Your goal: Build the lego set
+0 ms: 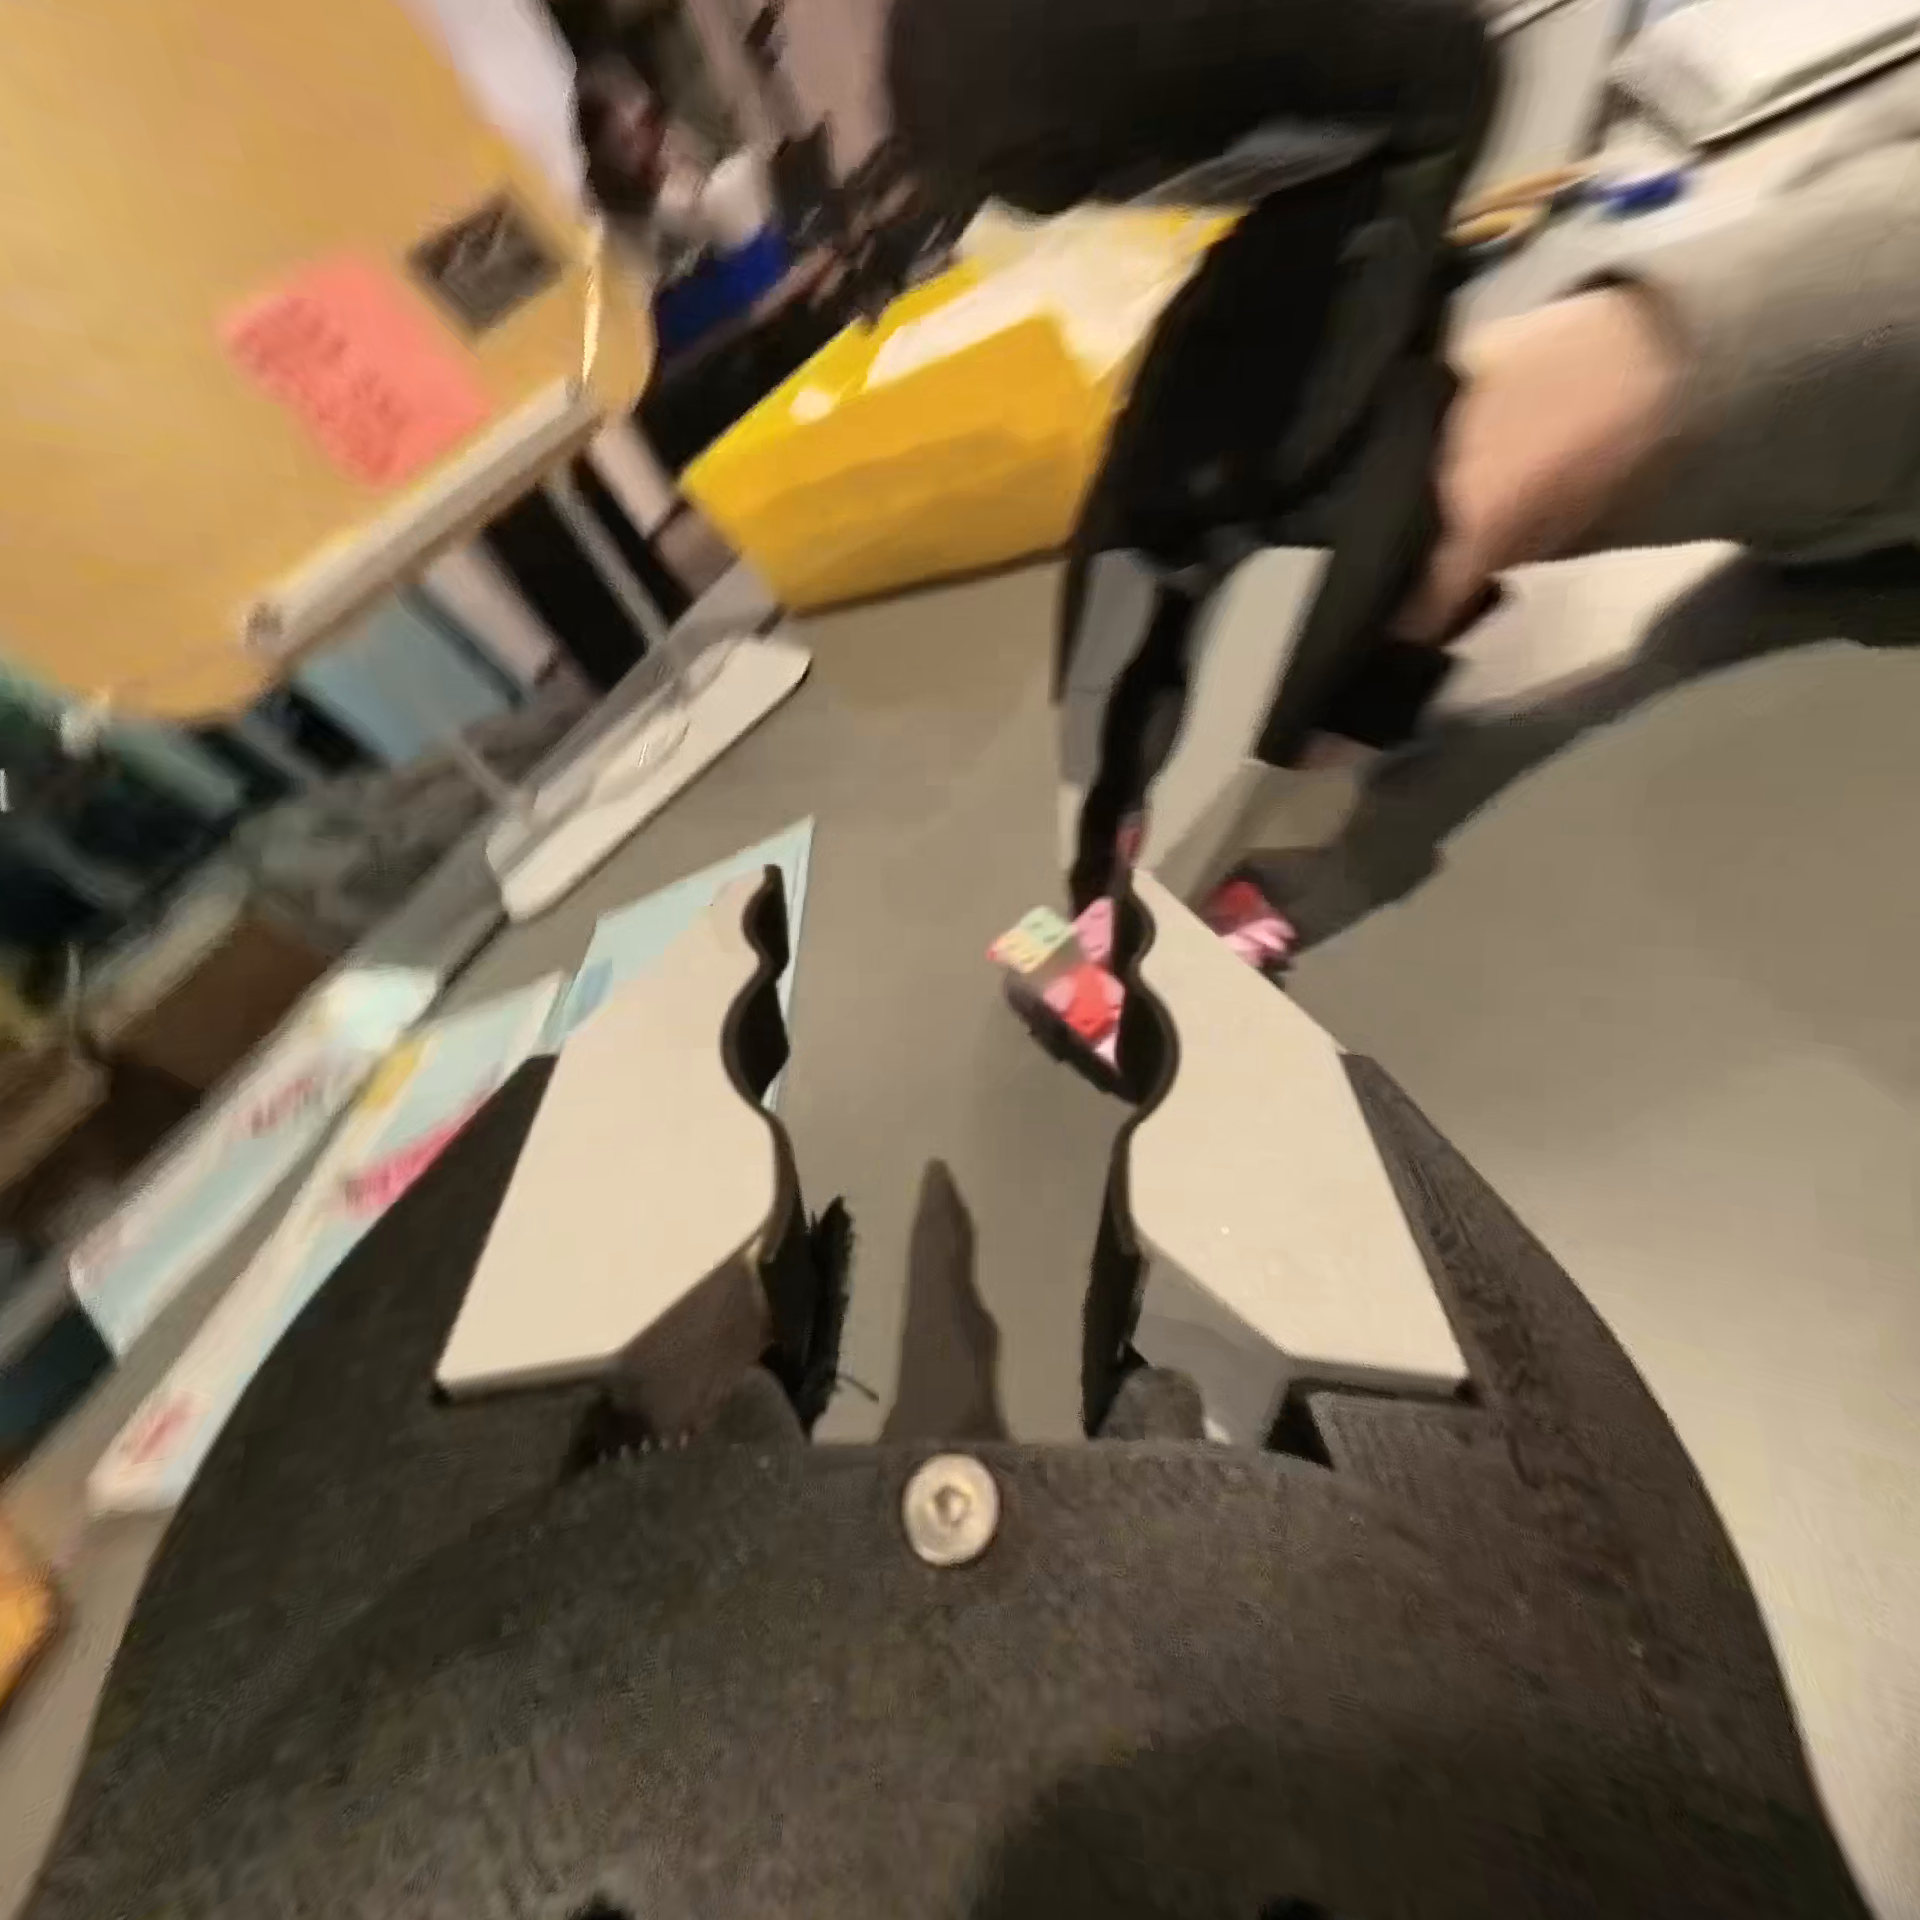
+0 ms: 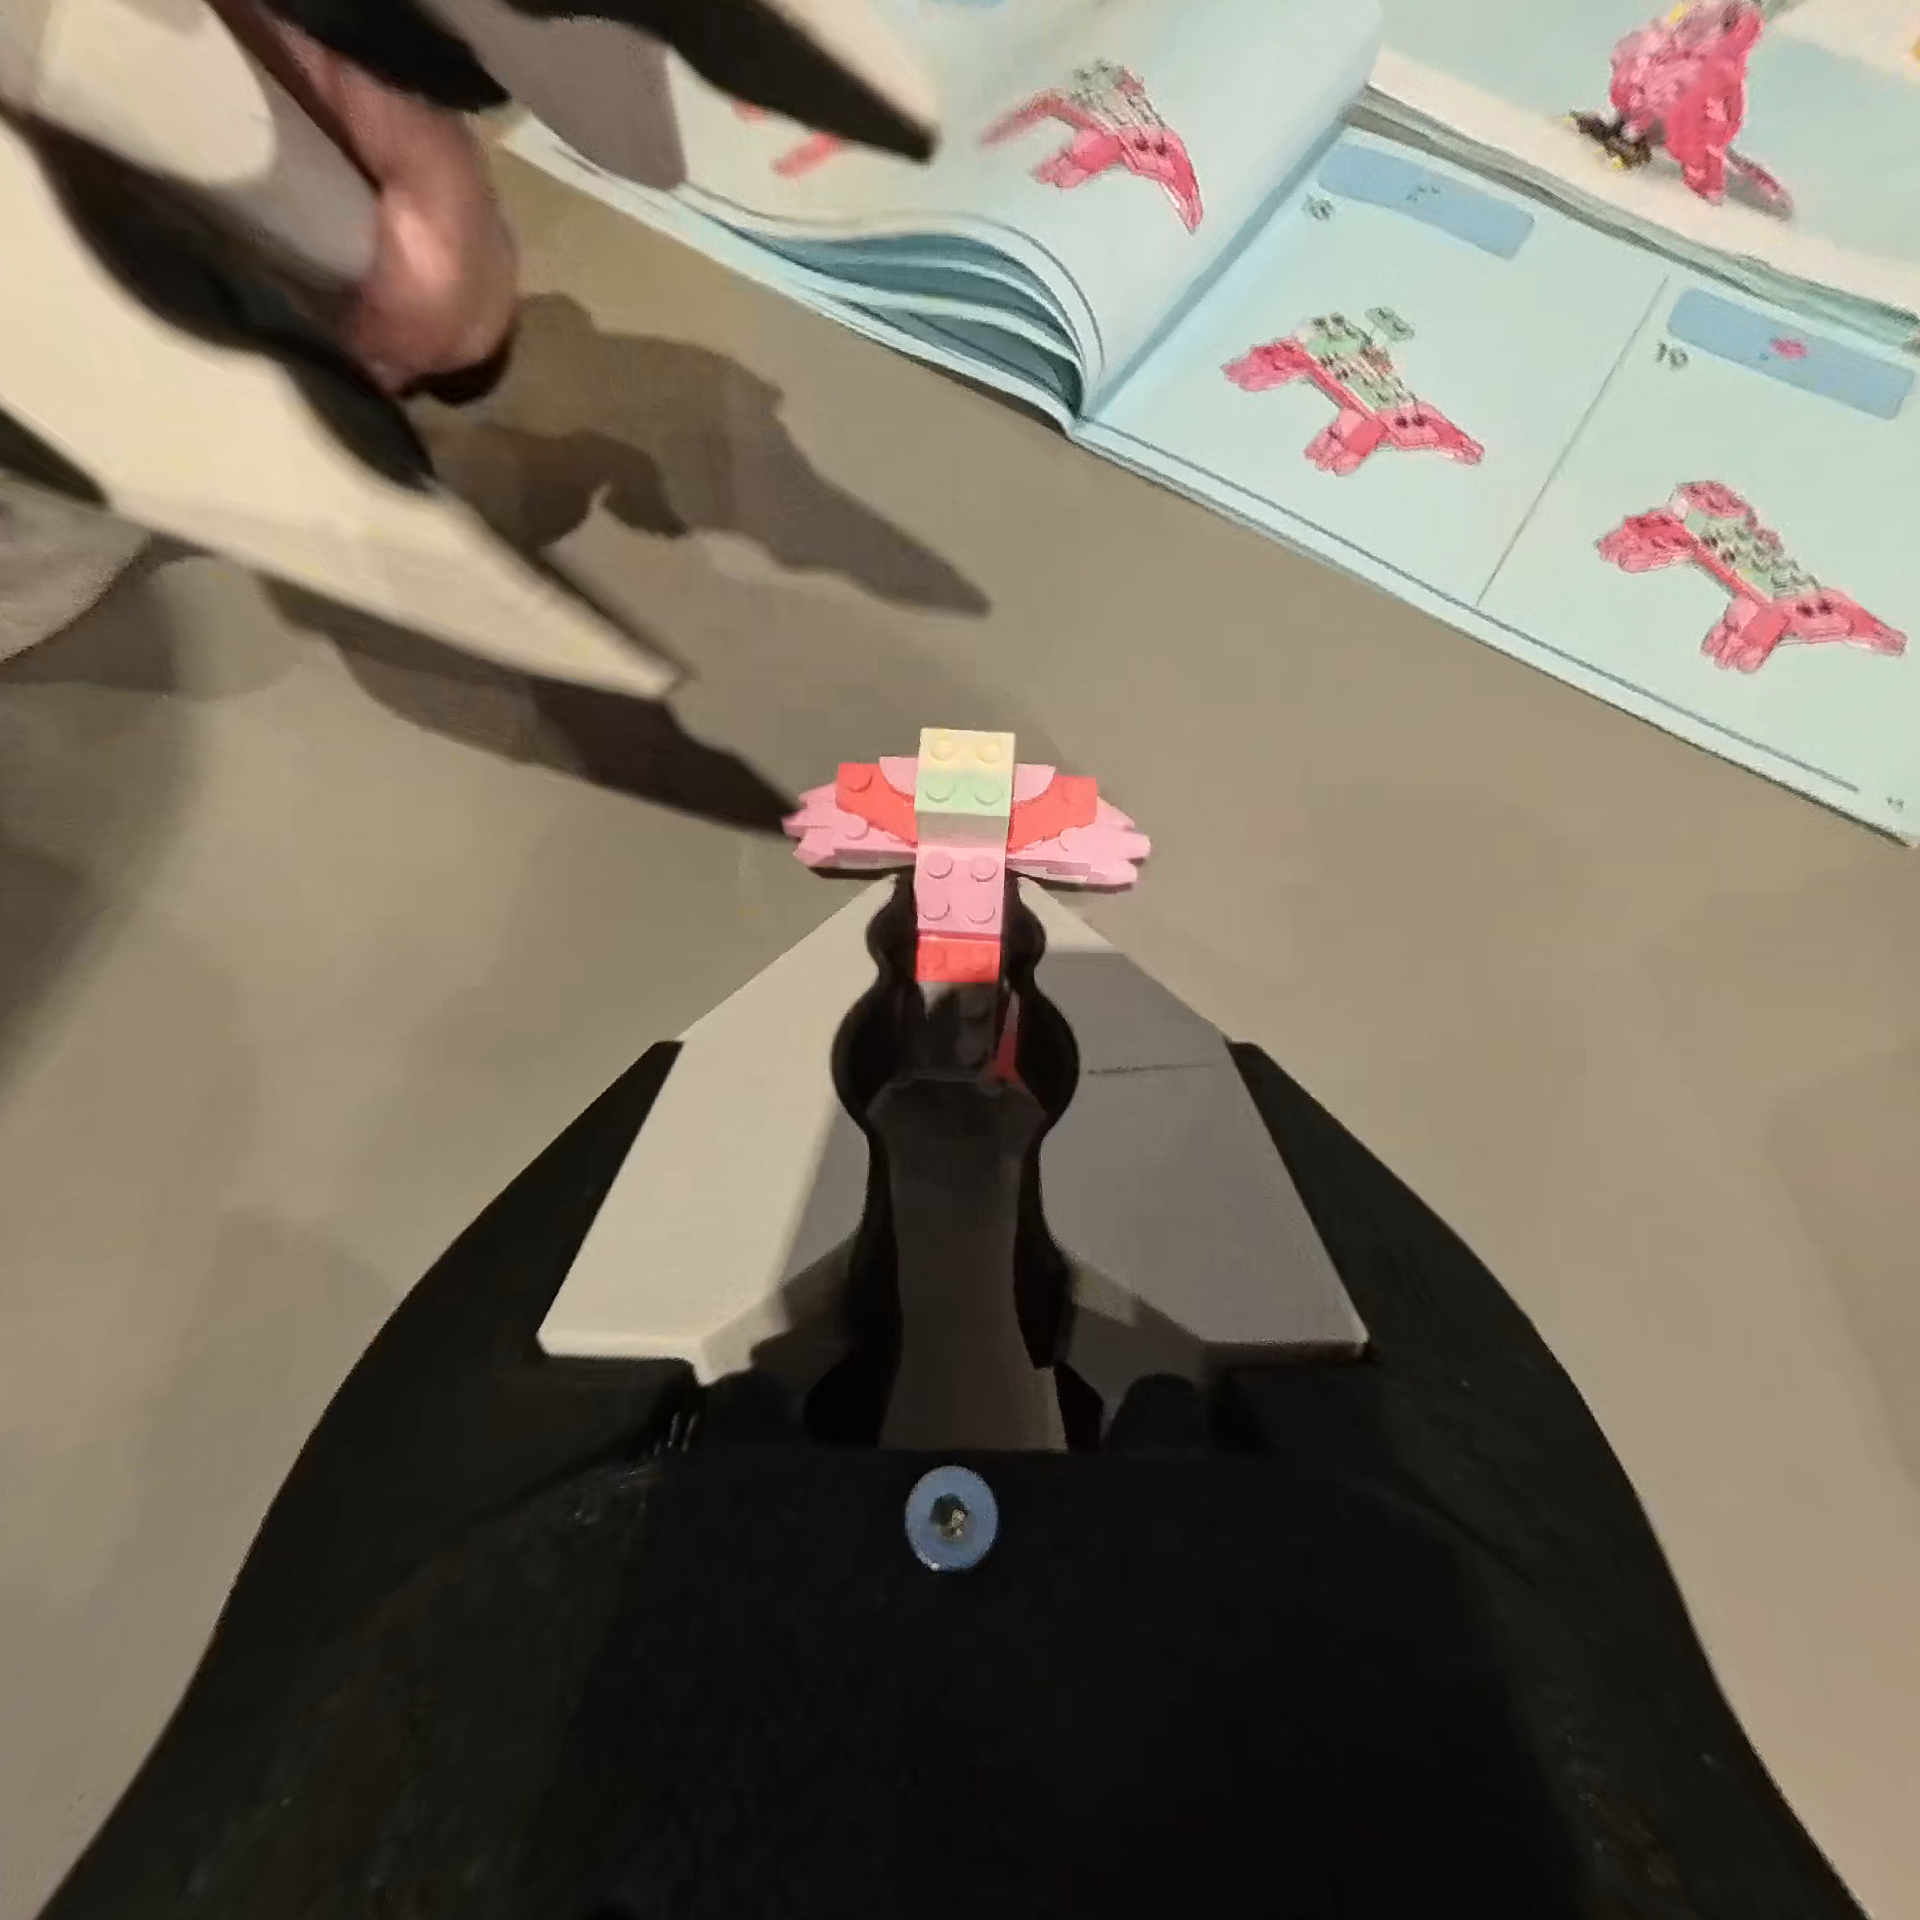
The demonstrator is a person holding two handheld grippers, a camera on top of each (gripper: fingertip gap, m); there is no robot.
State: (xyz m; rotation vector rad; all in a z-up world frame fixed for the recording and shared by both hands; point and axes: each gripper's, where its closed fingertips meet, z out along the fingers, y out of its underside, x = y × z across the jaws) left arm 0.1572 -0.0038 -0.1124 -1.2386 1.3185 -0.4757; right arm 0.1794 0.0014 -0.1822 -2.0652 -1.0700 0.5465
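Note:
My right gripper (image 2: 961, 914) is shut on a small lego build (image 2: 961, 821) of pink, red, pale green and yellow bricks with wing-like plates, held just above the grey table (image 2: 312, 1039). In the left wrist view the same build (image 1: 1055, 971) shows beyond my right fingertip, held by the right gripper (image 1: 1107, 894) coming down from the upper right. My left gripper (image 1: 951, 925) is open and empty, a short way from the build. In the right wrist view the left gripper (image 2: 665, 681) shows blurred at the upper left.
An open light-blue instruction booklet (image 2: 1455, 343) lies on the table at the upper right; it also shows in the left wrist view (image 1: 665, 935). A yellow box (image 1: 904, 457) and a monitor stand (image 1: 665, 758) stand farther back. A pink loose piece (image 1: 1252, 920) lies near the build. My hands' fingertips stand some 8 cm from each other.

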